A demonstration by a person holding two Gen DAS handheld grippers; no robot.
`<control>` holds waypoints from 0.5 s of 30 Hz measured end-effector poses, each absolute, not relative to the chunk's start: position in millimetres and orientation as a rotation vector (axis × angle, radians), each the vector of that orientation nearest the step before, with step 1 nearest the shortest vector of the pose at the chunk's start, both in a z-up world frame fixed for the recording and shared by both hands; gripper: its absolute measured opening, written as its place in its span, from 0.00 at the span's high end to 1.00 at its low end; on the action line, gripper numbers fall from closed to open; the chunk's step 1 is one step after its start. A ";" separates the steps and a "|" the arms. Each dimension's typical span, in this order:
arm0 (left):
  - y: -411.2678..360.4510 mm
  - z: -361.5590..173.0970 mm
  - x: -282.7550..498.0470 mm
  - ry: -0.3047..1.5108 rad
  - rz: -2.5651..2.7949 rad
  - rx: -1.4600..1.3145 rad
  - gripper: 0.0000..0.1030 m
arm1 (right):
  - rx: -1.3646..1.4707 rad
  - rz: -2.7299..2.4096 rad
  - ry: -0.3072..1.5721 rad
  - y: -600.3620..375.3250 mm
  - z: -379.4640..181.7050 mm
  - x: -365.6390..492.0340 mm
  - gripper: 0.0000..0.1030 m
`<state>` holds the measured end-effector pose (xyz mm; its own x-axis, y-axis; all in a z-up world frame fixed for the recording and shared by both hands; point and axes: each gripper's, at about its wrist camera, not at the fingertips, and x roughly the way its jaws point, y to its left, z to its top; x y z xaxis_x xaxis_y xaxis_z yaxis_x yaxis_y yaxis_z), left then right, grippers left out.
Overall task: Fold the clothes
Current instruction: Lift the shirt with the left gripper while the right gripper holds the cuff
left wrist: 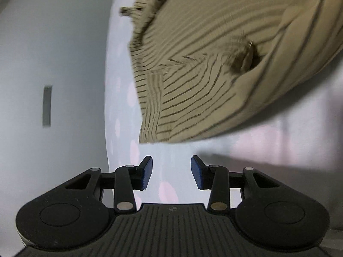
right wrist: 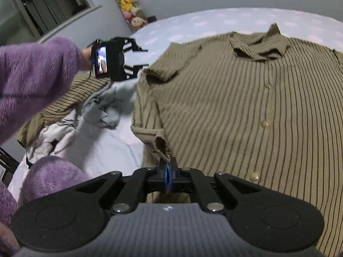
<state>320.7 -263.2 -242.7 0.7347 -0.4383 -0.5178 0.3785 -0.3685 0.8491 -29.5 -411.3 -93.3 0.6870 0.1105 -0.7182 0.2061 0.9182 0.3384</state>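
Nearest to you, your right gripper [right wrist: 167, 172] is pinching a fold of the striped shirt [right wrist: 246, 98]: its blue pads are pressed together on the cloth at the shirt's near side edge, where a folded-in sleeve cuff [right wrist: 161, 144] is curling up just ahead of the jaws. That grip is looking sound, though it is taking only a thin bite of fabric.

The shirt is lying button side up across the bed [right wrist: 120, 147], covering most of the right half of the sheet, with its collar [right wrist: 255, 47] pointing toward the far edge. Judging by the way it is creasing and draping, it is light, soft and limp. It is not going to hold a shape, so you are going to need two holds for any clean fold, taken on seams, hem or shoulder line where the cloth is doubled and less likely to slip. The buttons [right wrist: 264, 124] are hard spots to avoid pinching.

Further out, your left gripper [right wrist: 140, 59] is hovering just beside the shirt's folded shoulder area [right wrist: 158, 75], near the bed's left side. Its jaws are spread, and nothing is sitting between the pads [left wrist: 148, 172] in its own view. That view is blurred, so contact with the cloth cannot be confirmed.

A heap of other garments [right wrist: 85, 111] is lying left of the shirt, apart from it. Soft toys [right wrist: 128, 6] are standing against the far wall.
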 end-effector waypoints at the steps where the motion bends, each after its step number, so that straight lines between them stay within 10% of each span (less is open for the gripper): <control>1: -266.8 -247.2 324.4 -0.066 -0.866 1.785 0.63 | 0.417 -0.071 0.847 -414.1 -98.5 -27.1 0.97; 12: -299.6 -277.3 363.2 -0.277 -0.917 2.033 0.60 | 0.518 -0.106 1.021 -436.6 -156.7 -16.8 0.98; 15: -303.7 -280.7 366.8 -0.290 -0.950 2.115 0.81 | 0.550 -0.099 1.023 -438.8 -161.5 -21.6 0.97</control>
